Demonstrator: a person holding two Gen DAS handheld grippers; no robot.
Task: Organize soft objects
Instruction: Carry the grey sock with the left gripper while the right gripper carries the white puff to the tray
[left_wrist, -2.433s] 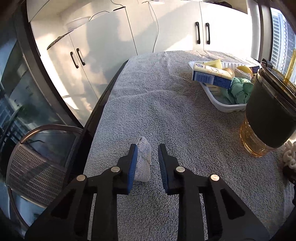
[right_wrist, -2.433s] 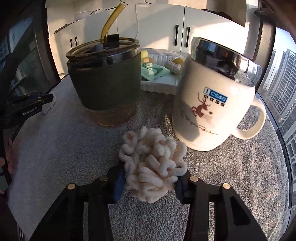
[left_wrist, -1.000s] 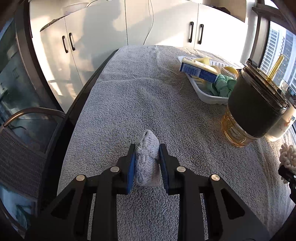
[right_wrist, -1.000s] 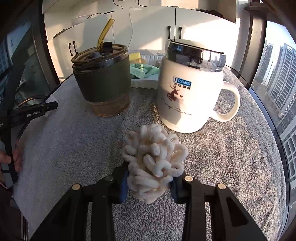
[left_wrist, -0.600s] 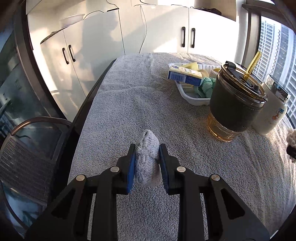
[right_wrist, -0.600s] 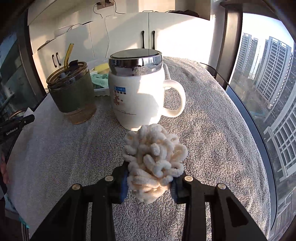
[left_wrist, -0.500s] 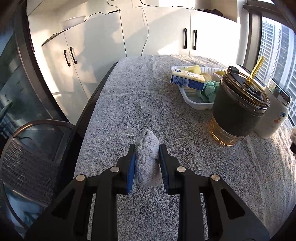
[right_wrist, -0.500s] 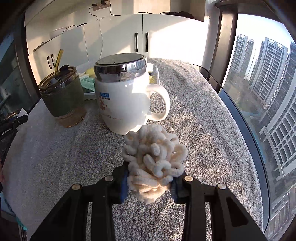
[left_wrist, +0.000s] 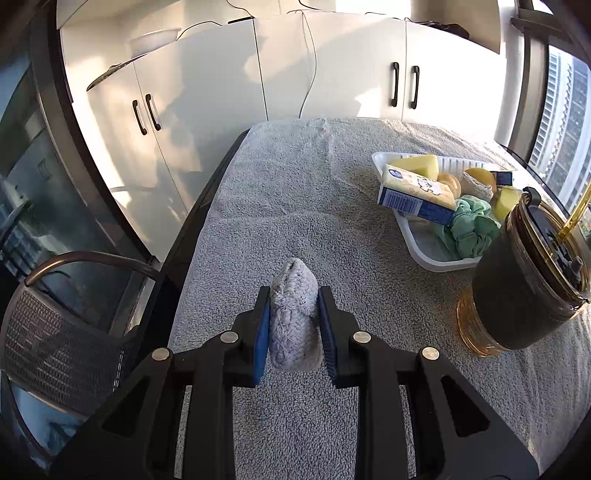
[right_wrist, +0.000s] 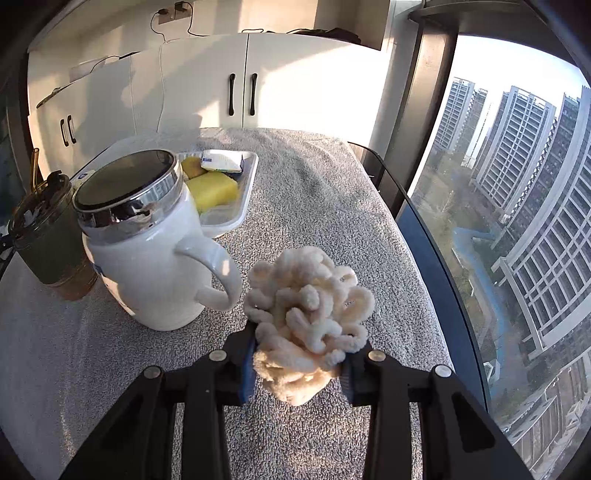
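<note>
Left wrist cam first: our left gripper (left_wrist: 293, 325) is pinching a grey knitted roll (left_wrist: 293, 317) between its blue pads, held up over the grey towel (left_wrist: 295, 206) that covers the table. Using the white tray (left_wrist: 417, 240) as the landmark, the roll sits well to its near-left. In the tray we can see a blue-and-yellow carton (left_wrist: 415, 194), a green scrunchie (left_wrist: 471, 232) and some yellow sponges (left_wrist: 415, 164). The dark sleeved tumbler (left_wrist: 524, 284) with its amber straw stands just on the near-right of the tray.

Right wrist cam: our right gripper (right_wrist: 299, 350) is clamped on a fluffy cream loop bundle (right_wrist: 308, 325), also off the towel (right_wrist: 332, 206). The same tray (right_wrist: 247, 192) is further back and to the left of it, with a yellow sponge (right_wrist: 214, 190) and a small packet (right_wrist: 221, 160) showing. The white mug (right_wrist: 144, 254) with a chrome lid stands right in front of the tray, its handle close beside the bundle, though we can't tell if they touch. The tumbler (right_wrist: 48, 240) is left of the mug.
</note>
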